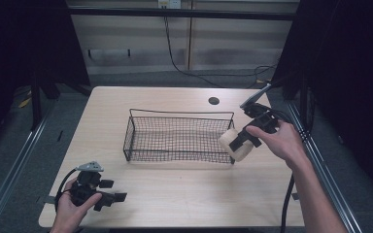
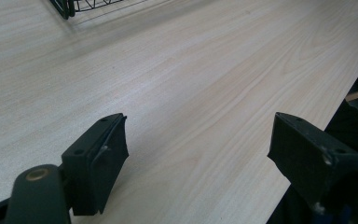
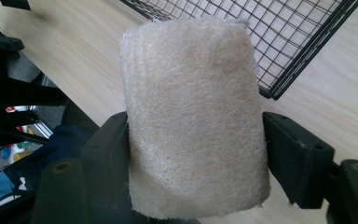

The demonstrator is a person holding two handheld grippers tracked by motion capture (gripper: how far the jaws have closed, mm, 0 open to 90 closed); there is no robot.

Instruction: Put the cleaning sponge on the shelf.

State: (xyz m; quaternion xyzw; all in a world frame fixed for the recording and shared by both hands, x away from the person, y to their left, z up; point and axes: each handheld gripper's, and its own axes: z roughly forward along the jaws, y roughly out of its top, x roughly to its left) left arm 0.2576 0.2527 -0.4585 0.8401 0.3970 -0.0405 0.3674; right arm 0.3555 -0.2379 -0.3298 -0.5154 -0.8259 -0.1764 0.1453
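Cream loofah gripped beside wire basket

Fibrous cream loofah roll [image 3: 193,116] sits clamped between the right tongs [image 1: 240,143], just off the right end of the black wire basket [image 1: 177,138]. Left tongs [image 1: 111,196] gape wide over the wooden desk [image 1: 184,194], near its front edge.

Room and furnishings: dim work cell, light wood bench

Bench [image 1: 175,194], pale wood grain, round cable hole [image 1: 213,101] near far edge. Grey floor [image 1: 9,141] around it. Back wall [image 1: 141,39] of pale horizontal panels, black cable [image 1: 175,60] hanging down it. Dark curtains [image 1: 24,39] flank both sides. Metal rails [image 1: 9,170] run along the bench sides.
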